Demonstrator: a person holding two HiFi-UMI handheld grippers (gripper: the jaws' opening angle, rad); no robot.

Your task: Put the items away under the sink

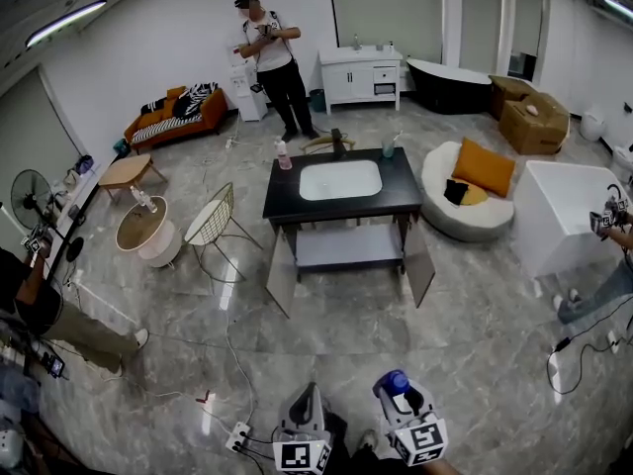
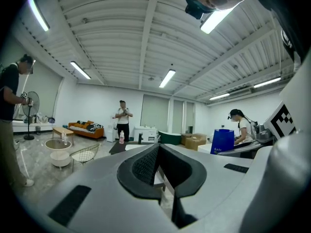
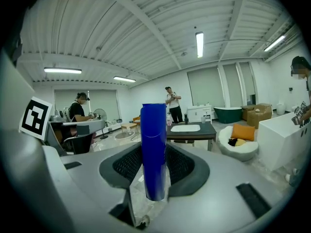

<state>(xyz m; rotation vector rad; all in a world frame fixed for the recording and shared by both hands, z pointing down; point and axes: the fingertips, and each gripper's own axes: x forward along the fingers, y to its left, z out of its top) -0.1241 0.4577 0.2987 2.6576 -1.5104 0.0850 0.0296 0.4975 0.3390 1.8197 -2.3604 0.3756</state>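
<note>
A black vanity [image 1: 396, 198] with a white sink basin [image 1: 339, 179] stands mid-room in the head view. Both its lower doors hang open, showing a pale shelf [image 1: 348, 246] under the sink. On the counter are a pink bottle [image 1: 283, 154], a faucet [image 1: 337, 142] and a cup [image 1: 389, 148]. My right gripper [image 1: 406, 409] is shut on an upright blue cylindrical bottle [image 3: 154, 144], held well back from the vanity. My left gripper [image 1: 302, 426] is beside it, shut with nothing between its jaws. The vanity [image 3: 192, 128] also shows far ahead in the right gripper view.
One person stands behind the vanity [image 1: 272, 57], another crouches at left [image 1: 40, 305], a third is at right [image 1: 605, 265]. A wire chair [image 1: 213, 221], round table [image 1: 143, 228], white beanbag [image 1: 470, 181] and white box [image 1: 564, 216] flank the vanity. Cables and a power strip [image 1: 237, 435] lie near my feet.
</note>
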